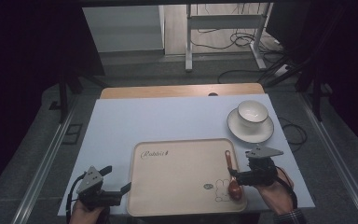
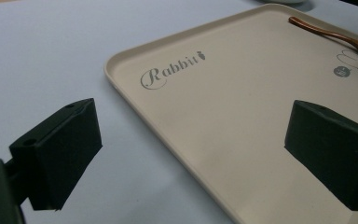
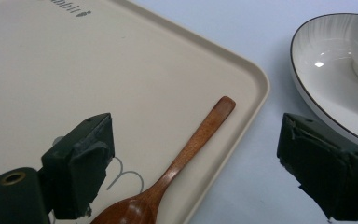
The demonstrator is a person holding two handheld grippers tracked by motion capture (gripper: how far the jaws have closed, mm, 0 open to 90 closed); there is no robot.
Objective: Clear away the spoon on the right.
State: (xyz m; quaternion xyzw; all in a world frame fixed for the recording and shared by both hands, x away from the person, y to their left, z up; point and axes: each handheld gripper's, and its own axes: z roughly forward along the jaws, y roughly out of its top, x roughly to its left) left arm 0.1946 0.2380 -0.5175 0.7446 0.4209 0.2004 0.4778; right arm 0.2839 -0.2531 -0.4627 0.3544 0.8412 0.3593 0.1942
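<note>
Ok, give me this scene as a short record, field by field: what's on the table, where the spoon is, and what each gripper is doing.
surface: pale blue table top
tray: beige tray with rabbit print, near edge of table
spoon: wooden spoon lying flat in the tray along its right rim, bowl toward the person
crockery: white bowl standing on a saucer, beyond the tray's right corner
right gripper: open, jaws either side of the spoon, not pressing it
left gripper: open, nothing held, at the tray's left rim

Wooden spoon (image 1: pixel 232 177) flat on tray (image 1: pixel 177 205)
</note>
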